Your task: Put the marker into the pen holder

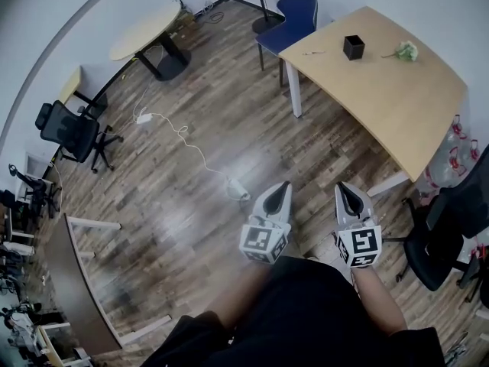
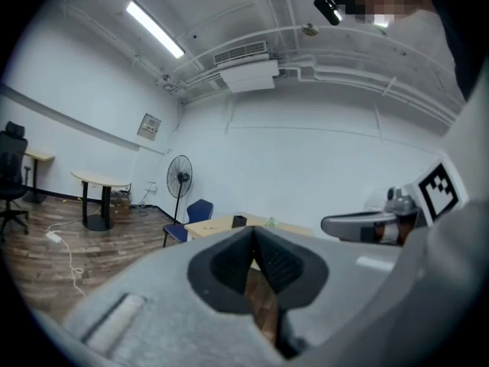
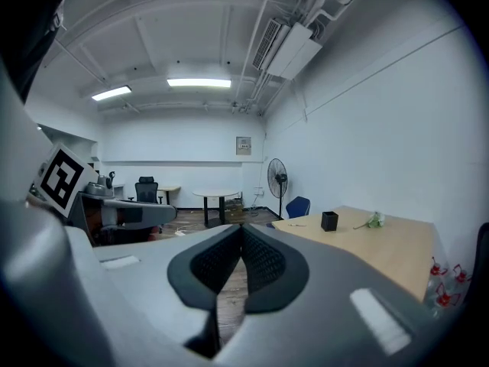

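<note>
The left gripper (image 1: 283, 186) and right gripper (image 1: 343, 188) hang over the wood floor (image 1: 191, 174), all 4 fingers pressed together on nothing. Well ahead, the pale tabletop (image 1: 382, 102) carries the black pen holder (image 1: 353, 47). The thin stick near it is probably the marker (image 1: 313, 53) (too small to be sure). It is likely light, stiff and apt to roll, so a mid-barrel pinch suits. A blue chair (image 1: 296, 12) stands beyond.

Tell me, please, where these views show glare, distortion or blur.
Head view: the fisheye lens bends straight lines, and glare whitens the floor. Left gripper view: the corners are dark and the near left tool is soft. Right gripper view: the ceiling lights are blown out and the edges are dark.
</note>
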{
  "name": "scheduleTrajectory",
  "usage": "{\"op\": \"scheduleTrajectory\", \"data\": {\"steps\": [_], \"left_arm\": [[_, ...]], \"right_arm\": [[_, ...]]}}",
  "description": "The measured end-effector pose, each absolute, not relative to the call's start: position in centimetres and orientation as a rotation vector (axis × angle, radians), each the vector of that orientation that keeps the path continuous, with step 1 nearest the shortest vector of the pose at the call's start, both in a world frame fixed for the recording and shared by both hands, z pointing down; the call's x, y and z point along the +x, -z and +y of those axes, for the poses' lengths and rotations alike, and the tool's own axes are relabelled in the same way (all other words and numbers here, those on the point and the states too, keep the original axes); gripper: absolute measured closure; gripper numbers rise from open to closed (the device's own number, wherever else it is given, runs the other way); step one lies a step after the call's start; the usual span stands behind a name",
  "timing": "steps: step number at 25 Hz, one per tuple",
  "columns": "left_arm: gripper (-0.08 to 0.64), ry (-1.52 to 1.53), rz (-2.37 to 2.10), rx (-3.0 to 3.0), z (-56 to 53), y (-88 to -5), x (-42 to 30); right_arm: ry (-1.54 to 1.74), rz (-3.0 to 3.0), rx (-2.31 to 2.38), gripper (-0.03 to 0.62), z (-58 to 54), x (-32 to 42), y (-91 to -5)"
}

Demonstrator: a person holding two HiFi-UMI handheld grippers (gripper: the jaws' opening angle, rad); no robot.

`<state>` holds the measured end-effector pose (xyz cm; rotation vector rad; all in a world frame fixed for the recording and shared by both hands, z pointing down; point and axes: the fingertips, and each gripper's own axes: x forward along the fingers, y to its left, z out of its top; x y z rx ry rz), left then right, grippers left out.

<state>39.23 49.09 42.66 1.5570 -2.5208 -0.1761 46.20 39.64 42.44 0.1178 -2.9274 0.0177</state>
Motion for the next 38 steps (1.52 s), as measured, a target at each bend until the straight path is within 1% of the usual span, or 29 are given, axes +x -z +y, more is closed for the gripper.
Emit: {"op": "scheduleTrajectory", "data": {"steps": [7,14,23,30,33,38], "left_arm": [[0.558,0.15,-2.507,1.574,45.9,-44.3,28.2],[0.558,0.182,-2.522,1.581,45.2,-43.1,15.8],[0.558,0.176,-2.504,1.608,44.8,-42.0,4.3],[0.558,0.221,-2.508,1.579,45.4,-42.5,-0.9],[0.558,0.206,-2.485,1.596,44.9,-42.6,-2.1],[0.558,0.159,-2.455,1.621,43.1,-42.8,-3.9]], "right_arm": [[-0.001,-2.843,0.139,0.591,36.2,35.7,-44.7],[0.021,-2.796,0.095,0.591,35.0,23.2,-44.3],[0.032,-2.81,0.212,0.591,32.3,13.2,-41.8],[0.042,-2.831,0.218,0.591,32.0,6.6,-40.7],[0.007,-2.825,0.255,0.591,31.1,5.6,-40.9],[-0.053,-2.778,0.341,0.591,28.2,6.1,-43.0]]}}
